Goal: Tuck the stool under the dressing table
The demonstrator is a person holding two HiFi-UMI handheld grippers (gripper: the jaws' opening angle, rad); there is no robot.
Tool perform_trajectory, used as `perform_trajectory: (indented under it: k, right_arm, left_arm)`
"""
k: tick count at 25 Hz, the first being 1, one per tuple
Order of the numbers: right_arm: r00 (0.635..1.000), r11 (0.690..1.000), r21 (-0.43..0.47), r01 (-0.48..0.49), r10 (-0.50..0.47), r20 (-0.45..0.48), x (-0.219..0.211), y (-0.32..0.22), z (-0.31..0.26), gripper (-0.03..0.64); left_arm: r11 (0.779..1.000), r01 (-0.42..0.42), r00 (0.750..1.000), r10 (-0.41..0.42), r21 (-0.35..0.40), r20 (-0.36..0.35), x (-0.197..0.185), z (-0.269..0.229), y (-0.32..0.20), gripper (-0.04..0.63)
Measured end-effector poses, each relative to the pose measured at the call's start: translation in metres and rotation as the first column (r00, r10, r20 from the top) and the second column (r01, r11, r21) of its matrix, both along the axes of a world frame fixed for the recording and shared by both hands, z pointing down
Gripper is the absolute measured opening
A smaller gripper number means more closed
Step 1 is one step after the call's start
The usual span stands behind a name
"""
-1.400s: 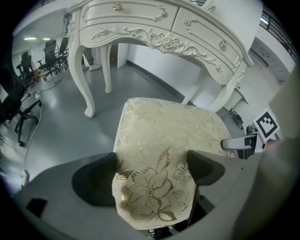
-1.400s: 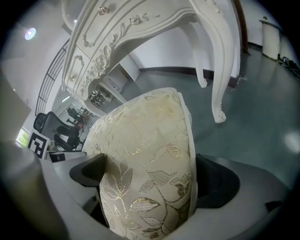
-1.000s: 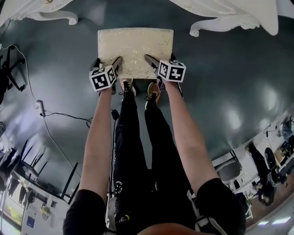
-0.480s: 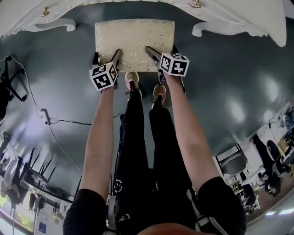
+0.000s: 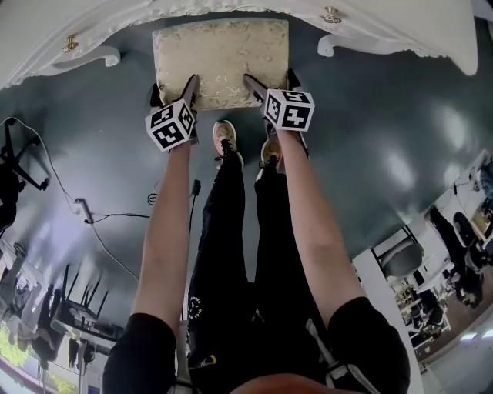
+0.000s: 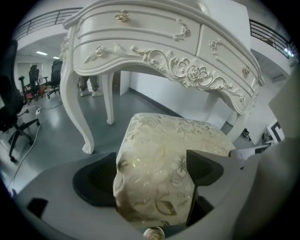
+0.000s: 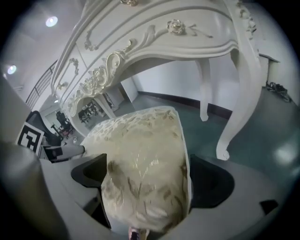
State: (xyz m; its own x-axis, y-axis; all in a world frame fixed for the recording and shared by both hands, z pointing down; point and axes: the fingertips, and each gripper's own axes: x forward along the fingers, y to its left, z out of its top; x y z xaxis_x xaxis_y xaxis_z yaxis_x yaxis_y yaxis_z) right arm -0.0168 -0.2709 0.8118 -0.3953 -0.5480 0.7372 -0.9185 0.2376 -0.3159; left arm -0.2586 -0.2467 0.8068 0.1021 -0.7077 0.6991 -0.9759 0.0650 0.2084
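My left gripper and right gripper each clamp a near corner of the stool. It sits just ahead, its far edge at the dressing table. If I push unevenly it could skew into the legs on either side, or the soft cushion could slip free.

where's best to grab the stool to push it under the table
Take the stool by its seat's two near corners, coming from the side away from the dressing table. The cushion is thick and square-edged, so wide jaws straddle each corner, as the left gripper and right gripper do.

The stool hides its legs; the dressing table seemingly covers its far edge.
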Motion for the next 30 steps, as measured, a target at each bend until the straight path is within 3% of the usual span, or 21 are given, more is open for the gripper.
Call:
perform_trajectory:
  k: [3, 8, 18, 24, 30]
  right_arm:
    - [0.998, 0.996, -0.068, -0.059, 0.059, 0.009, 0.014, 0.045, 0.007, 0.572]
    - [0.996, 0.991, -0.107, -0.085, 0.088, 0.017, 0.013, 0.073, 0.015, 0.549]
    - [0.995, 0.994, -0.013, -0.104, 0.104, 0.008, 0.003, 0.043, 0.015, 0.551]
    - [0.991, 0.990, 0.042, -0.134, 0.134, 0.008, -0.001, -0.005, 0.013, 0.554]
    - [0.991, 0.986, 0.117, -0.120, 0.126, -0.040, 0.003, -0.050, 0.006, 0.534]
  left_arm:
    - [0.999, 0.044, 0.999, -0.044, -0.019, -0.026, 0.001, 0.000, 0.031, 0.479]
    - [0.999, 0.045, 0.999, -0.044, -0.030, 0.028, 0.007, 0.002, 0.051, 0.477]
    - [0.996, 0.018, 0.994, -0.026, 0.082, 0.103, 0.004, 0.001, 0.017, 0.449]
    - [0.993, -0.042, 0.989, 0.026, 0.108, 0.143, 0.005, -0.003, -0.037, 0.406]
    - [0.991, -0.024, 0.991, 0.006, 0.129, 0.137, 0.011, -0.005, -0.073, 0.400]
